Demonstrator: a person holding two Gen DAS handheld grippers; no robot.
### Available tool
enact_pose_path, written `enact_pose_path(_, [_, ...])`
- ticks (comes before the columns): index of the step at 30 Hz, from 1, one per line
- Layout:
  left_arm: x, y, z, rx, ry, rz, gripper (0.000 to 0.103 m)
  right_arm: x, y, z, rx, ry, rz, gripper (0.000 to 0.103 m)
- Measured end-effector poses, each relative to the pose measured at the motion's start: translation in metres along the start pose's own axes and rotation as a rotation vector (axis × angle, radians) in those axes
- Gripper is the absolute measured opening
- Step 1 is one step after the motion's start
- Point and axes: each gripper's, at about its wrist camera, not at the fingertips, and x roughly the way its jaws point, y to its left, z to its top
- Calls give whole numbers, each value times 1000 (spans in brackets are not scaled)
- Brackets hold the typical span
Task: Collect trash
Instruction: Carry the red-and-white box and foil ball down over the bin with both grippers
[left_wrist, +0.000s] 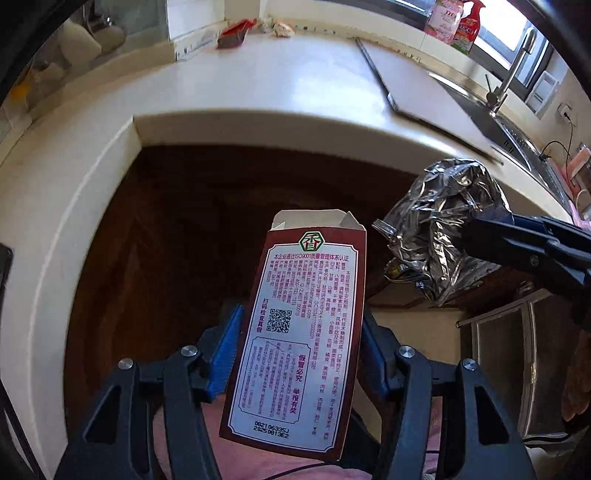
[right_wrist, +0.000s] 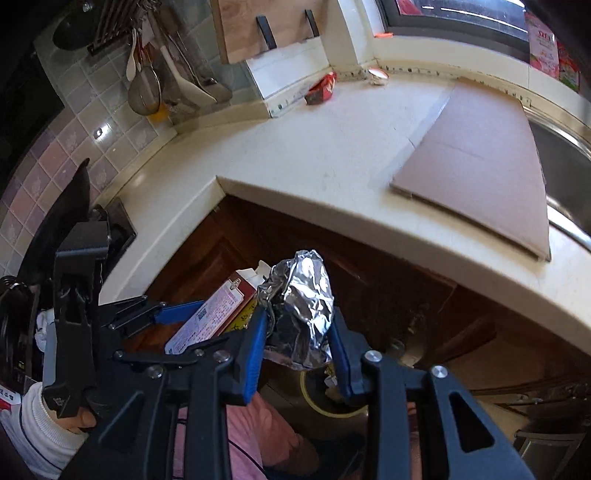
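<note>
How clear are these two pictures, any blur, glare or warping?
Left wrist view: printed box sharp, counter edge bowed by the fisheye, window glare top right. Right wrist view: crumpled foil glints, counter edge slightly smeared, dark vignette corners.

The carton (left_wrist: 295, 332) is printed cardboard with a slight sheen. The crumpled wrapper (left_wrist: 439, 229) is shiny silver foil. The counter (left_wrist: 258, 92) looks smooth, pale stone, the cabinet (right_wrist: 388, 295) dark wood. The board (right_wrist: 480, 166) is matt brown cardboard; the wall tiles (right_wrist: 74, 147) are glossy.
</note>
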Motion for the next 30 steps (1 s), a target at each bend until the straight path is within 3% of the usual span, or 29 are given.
enact_pose_path(11, [88,4,-37,-83,151,-33,57,88,-46,-62,178,197,21,33])
enact_pose_path(20, [149,7,-44,-141,222,-18,58,137,-68,-77,193,276,-31,34])
enact_pose_path(30, [177,9,-47,-143,282,-31,60,179,-81,-80,246,356,-21,35])
